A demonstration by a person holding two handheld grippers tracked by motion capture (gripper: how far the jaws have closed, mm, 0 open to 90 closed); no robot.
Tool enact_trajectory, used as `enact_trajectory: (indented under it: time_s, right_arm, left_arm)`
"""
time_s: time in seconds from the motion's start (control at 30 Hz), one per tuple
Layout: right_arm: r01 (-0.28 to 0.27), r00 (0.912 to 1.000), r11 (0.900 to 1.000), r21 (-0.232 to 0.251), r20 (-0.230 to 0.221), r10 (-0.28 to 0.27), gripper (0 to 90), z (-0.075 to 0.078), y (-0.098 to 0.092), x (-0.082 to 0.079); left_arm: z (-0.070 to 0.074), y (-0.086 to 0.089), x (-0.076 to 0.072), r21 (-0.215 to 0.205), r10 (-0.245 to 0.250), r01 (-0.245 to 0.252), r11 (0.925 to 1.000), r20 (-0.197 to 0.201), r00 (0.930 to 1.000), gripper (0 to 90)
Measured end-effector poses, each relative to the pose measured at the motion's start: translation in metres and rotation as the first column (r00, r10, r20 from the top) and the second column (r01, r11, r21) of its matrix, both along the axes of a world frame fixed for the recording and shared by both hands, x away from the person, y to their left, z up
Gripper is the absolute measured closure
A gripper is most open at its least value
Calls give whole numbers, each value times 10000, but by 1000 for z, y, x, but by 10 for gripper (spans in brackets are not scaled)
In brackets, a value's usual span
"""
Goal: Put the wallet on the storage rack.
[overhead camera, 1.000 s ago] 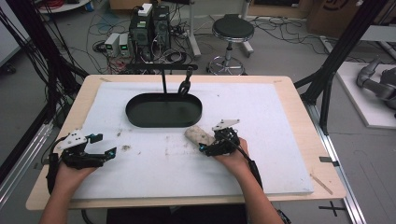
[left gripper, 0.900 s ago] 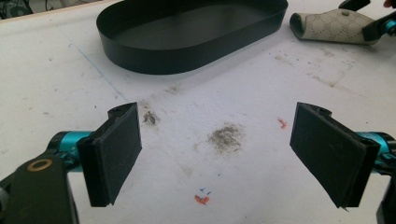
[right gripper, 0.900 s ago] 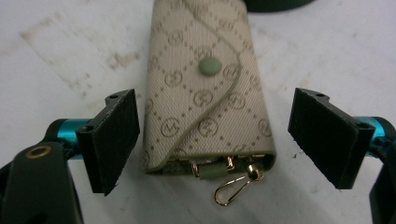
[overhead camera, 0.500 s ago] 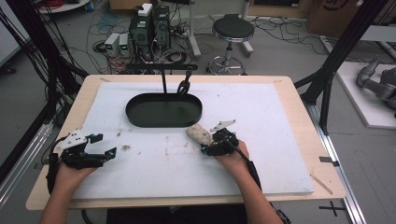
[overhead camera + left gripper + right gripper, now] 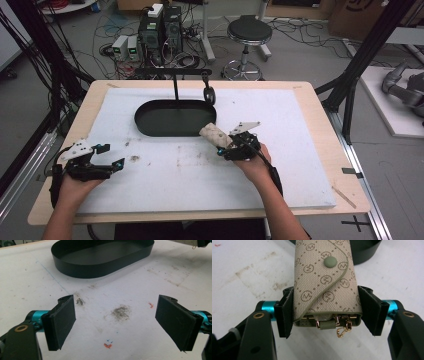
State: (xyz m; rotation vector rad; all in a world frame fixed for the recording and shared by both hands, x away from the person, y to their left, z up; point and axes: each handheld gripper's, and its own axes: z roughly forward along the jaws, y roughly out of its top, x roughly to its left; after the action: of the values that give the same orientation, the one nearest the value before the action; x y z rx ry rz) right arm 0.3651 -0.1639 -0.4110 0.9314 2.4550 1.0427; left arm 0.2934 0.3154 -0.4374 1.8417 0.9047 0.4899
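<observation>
Between right tongs (image 5: 328, 315), snap-flap pouch (image 5: 325, 277)

Between our left gripper (image 5: 107, 157) and right gripper (image 5: 226, 146) we see open white mat (image 5: 190, 175), stained but flat. The black oval tray (image 5: 175, 118) walls off the far middle. The patterned pouch (image 5: 214, 135), clamped in our right gripper, reaches just beside the tray's rim. Our left gripper's parted jaws frame bare mat.

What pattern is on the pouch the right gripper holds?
Beige with a brown dotted-diamond monogram print on the pouch, clearest in the right gripper view.
</observation>
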Motion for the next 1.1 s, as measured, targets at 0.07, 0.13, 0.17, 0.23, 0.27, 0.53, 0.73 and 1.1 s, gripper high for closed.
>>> enact_trajectory:
  time_s: [0.07, 0.13, 0.17, 0.23, 0.27, 0.53, 0.73, 1.1]
  right_arm:
    - [-128, 9997, 9999, -43, 185, 129, 360, 7, 2, 4]
    - [-301, 9991, 9995, -106, 311, 305, 360, 15, 5, 8]
    - [-398, 9984, 9991, -144, 385, 403, 360, 18, 6, 11]
    - [-539, 9973, 9983, -220, 485, 549, 361, 24, 10, 16]
    - [-649, 9959, 9977, -188, 625, 659, 361, 26, 11, 19]
    - [-1081, 9909, 9939, -203, 786, 1094, 360, 40, 25, 37]
    - [-1375, 9876, 9900, -313, 727, 1394, 361, 45, 38, 50]
    - [-1710, 9831, 9840, -498, 578, 1738, 361, 50, 61, 70]
  left_arm:
    - [0, 0, 1, -2, -15, 15, 10000, 19, 10000, 164]
    - [1, 0, 1, -2, -35, 35, 10000, 21, 10000, 164]
    - [1, 0, 2, -30, -30, 30, 10000, 29, 10000, 164]
    - [1, 0, 2, -34, -38, 38, 10000, 52, 10000, 164]
    - [2, 1, 2, -48, -38, 38, 10000, 52, 10000, 164]
    - [2, 1, 1, -80, -34, 35, 10000, 84, 10000, 164]
    - [2, 0, 1, -55, -37, 37, 10000, 59, 10000, 164]
    - [3, 1, 2, -68, -25, 26, 10000, 78, 10000, 164]
